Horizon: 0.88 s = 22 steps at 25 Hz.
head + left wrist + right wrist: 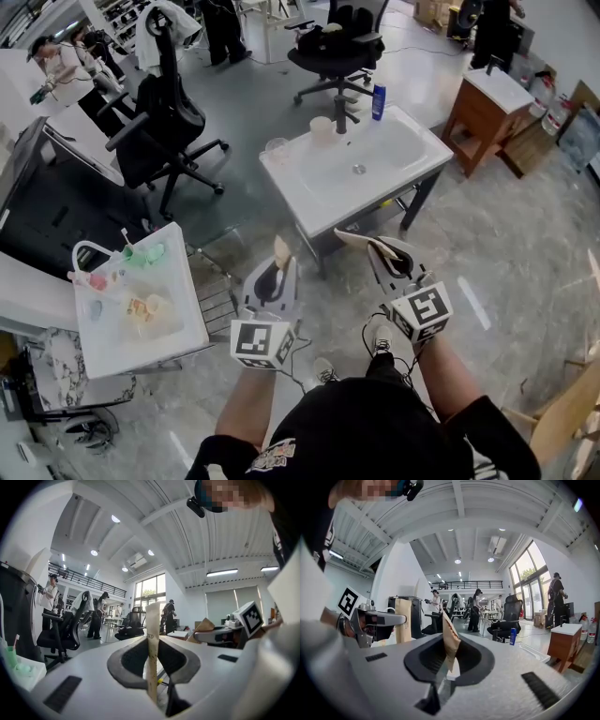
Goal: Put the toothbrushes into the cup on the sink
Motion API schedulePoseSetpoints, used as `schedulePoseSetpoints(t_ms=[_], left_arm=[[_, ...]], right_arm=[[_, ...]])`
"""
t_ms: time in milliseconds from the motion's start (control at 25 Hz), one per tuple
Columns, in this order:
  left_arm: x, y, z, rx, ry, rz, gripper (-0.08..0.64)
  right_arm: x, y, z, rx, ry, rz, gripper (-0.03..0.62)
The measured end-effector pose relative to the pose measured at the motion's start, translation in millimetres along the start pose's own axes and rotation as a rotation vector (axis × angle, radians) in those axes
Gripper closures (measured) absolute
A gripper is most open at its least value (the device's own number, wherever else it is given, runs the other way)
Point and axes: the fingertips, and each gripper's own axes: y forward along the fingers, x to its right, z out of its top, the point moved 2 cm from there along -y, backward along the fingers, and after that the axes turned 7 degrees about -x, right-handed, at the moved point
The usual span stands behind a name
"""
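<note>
Jaws of left gripper [152,657]: nearly together, clamped on left toothbrush [152,630]. It stands upright between the pads and rises well above the jaws. It is a thin, flat strip in pale tan paper with some dark print partway up. No bristles can be made out.

Jaws of right gripper [447,657]: nearly together, clamped on right toothbrush [450,639]. Its wrapper is darker brown paper with a creased top. It tilts out of the jaws toward the left gripper's side.

Count:
- Toothbrushes: 2, one per gripper, both held in the air.
- Cup [322,129]: 1, pale, ahead of both jaws and well apart from them. It stands at the far edge of the sink [408,141], just beside the tap [341,116].
- Blue bottle [378,101]: 1, at the far rim of the sink, on the other side of the tap from the cup.
- Clear glass [276,146]: 1, at the sink's far left corner.
- Small white desk [183,330]: 1, to the left of the left jaws, carrying small pastel items.
- Black office chairs: 2, beyond the sink.
</note>
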Motion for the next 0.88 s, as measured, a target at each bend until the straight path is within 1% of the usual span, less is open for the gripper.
schedulePoseSetpoints(t_ms=[120, 440, 880], left_arm=[[9, 9, 2, -0.004, -0.003, 0.012, 0.506], [34, 50, 11, -0.011, 0.0, 0.062, 0.506], [68, 111, 19, 0.005, -0.002, 0.152, 0.506]], right_arm=[[14, -2, 0, 0.003, 0.007, 0.012, 0.549], [66, 5, -3, 0.006, 0.031, 0.062, 0.549], [143, 16, -5, 0.023, 0.016, 0.148, 0.549]])
